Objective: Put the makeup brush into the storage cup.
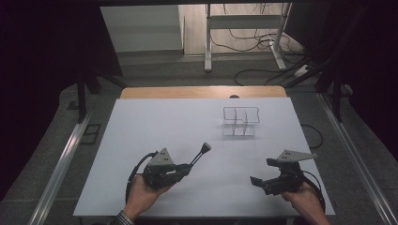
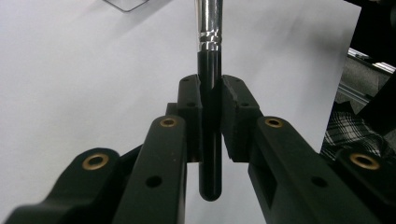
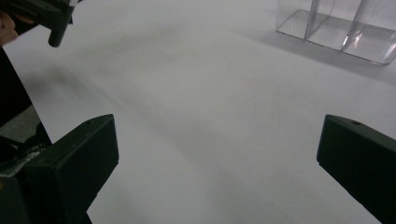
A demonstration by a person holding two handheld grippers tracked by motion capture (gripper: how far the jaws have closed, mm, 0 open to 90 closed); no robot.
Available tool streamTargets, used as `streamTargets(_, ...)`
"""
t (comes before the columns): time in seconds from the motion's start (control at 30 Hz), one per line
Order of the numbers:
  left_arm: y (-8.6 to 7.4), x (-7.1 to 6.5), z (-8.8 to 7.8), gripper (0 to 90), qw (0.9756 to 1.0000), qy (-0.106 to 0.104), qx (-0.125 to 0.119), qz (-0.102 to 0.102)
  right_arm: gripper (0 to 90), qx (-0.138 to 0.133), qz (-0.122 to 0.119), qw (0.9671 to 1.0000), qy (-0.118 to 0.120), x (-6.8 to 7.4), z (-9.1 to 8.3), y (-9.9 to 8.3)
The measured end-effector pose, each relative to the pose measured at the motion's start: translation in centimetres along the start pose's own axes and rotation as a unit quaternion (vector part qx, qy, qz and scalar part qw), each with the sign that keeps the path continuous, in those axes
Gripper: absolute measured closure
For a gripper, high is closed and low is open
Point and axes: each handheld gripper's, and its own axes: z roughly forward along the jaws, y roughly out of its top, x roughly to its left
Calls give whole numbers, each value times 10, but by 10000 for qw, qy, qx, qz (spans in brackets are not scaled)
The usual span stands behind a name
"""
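Left gripper (image 2: 211,119) clamping black-handled, silver-ferruled brush (image 2: 208,70)

Clear organizer (image 1: 241,121) sole obstacle; sheet (image 1: 155,126) elsewhere open.

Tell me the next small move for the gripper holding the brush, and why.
Probably carry the brush up and right toward the clear organizer. The left gripper is shut on its black handle, bristle end pointing that way, the organizer's compartments look empty, and the right gripper is open, holding nothing.
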Motion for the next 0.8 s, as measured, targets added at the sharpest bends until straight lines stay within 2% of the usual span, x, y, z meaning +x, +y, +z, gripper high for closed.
streamTargets(0.13,0,0,0,791,10000,-13,-32,4,0,-59,41,9999,105,3,4,5)
streamTargets(0.63,1,-3,2,791,9999,-77,-114,37,0,-126,-74,9985,519,21,26,28)
streamTargets(0.8,1,-4,4,790,9999,-93,-103,57,0,-71,-107,9979,631,26,33,35)
